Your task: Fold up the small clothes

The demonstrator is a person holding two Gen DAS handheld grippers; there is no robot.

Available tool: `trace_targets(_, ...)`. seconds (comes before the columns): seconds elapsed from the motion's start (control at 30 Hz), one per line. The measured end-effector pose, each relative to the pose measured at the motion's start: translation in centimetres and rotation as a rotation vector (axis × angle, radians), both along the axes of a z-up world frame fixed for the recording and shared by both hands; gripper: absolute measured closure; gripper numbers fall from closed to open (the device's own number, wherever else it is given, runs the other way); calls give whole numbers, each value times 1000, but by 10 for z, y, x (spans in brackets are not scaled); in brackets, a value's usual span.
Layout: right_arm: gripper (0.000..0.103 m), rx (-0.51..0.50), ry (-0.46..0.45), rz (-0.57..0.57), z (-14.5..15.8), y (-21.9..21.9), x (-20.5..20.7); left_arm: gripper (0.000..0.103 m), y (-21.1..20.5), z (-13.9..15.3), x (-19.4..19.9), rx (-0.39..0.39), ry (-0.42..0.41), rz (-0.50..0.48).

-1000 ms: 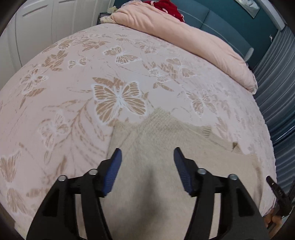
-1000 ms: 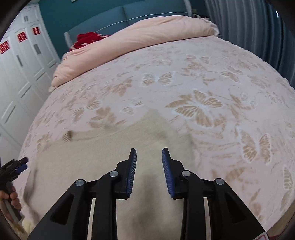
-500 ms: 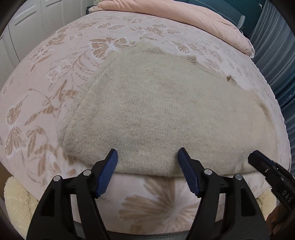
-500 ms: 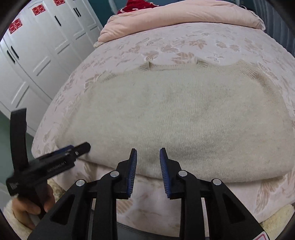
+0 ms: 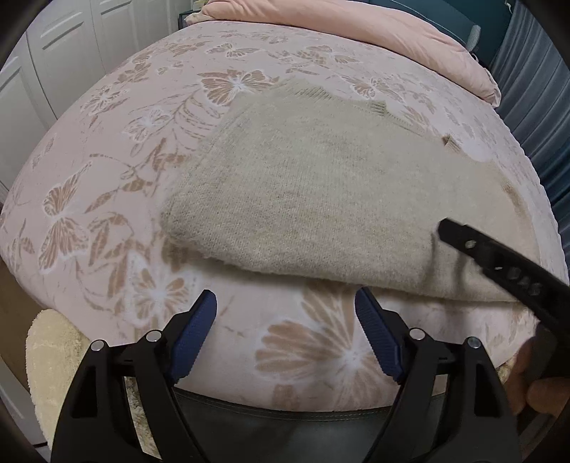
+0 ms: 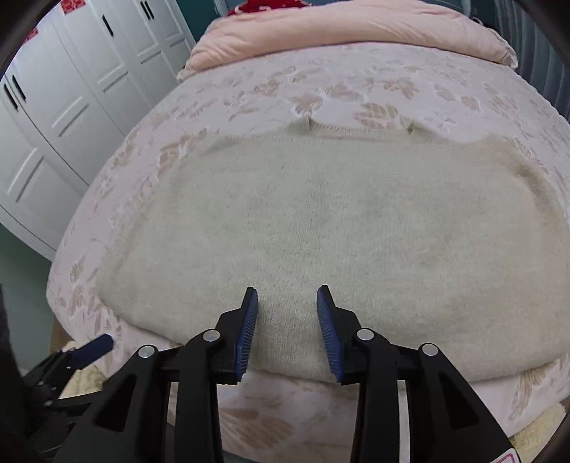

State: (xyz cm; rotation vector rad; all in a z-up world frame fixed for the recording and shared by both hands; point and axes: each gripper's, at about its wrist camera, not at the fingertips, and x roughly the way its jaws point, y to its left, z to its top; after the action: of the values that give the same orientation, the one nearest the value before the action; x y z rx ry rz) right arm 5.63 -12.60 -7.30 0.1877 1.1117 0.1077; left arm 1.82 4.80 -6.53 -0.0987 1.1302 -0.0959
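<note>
A beige knitted sweater [image 5: 320, 199] lies flat on the bed, its near edge along the bed's front edge; it also fills the right wrist view [image 6: 338, 228]. My left gripper [image 5: 285, 310] is open and empty, just below and in front of the sweater's near edge, over the bed's side. My right gripper [image 6: 286, 306] is open and empty, with its fingertips over the sweater's near edge. It also shows in the left wrist view [image 5: 498, 263] at the right, over the sweater's near right corner.
The bed [image 5: 107, 178] has a pink butterfly-print cover. A folded pink duvet [image 6: 356, 32] lies at the head. White wardrobe doors [image 6: 71, 89] stand at the left. A cream fluffy rug [image 5: 50, 356] lies on the floor by the bed.
Both grippers have pulled back from over the sweater to the bed's near edge. The right gripper's jaws have opened wider. The sweater now lies flat.
</note>
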Motion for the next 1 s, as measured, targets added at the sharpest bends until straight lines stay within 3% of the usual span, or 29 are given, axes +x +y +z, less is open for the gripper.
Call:
trace_targets(0.03,65,-37,28,21,-13,6,3,25,1,2,-2,-3,-3,-1)
trace_targets(0.1,63,-110,-13,46,-9,17,-1,25,0,5,-4,22,-5,-5)
trace_targets(0.23,62,12,-57,0,24,4,-2,20,2,8,-9,55,-12,-15)
trace_targets(0.33,48,-15,-73,-87,25,-20,-3,20,0,11,-7,62,-22,-20)
trace_targets(0.4,50,-135,0,-90,-1,-30,-6,19,-1,13,-6,56,-25,-23)
trace_targets(0.43,51,-143,4,-60,-9,-33,-12,19,-1,14,-6,52,-26,-22)
trace_targets(0.53,53,-118,-62,-61,8,-45,-42,17,-4,13,-6,59,-23,-33)
trace_targets(0.7,53,-114,-154,-283,32,-129,-74,17,-4,7,-8,18,6,-18)
trace_targets(0.77,61,-144,-130,-370,27,-169,-79,17,-8,12,-7,-16,-8,-22)
trace_targets(0.8,71,-121,-112,-414,24,-188,-83,17,-14,15,-5,-22,-22,-31)
trace_targets(0.87,83,-26,-104,-478,21,-215,-90,17,-29,23,3,-1,-54,-61)
trace_targets(0.93,97,-29,-121,-473,22,-221,-92,16,-47,28,15,26,-86,-87)
trace_targets(1.0,97,-61,-139,-442,23,-218,-90,16,-61,22,29,49,-75,-98)
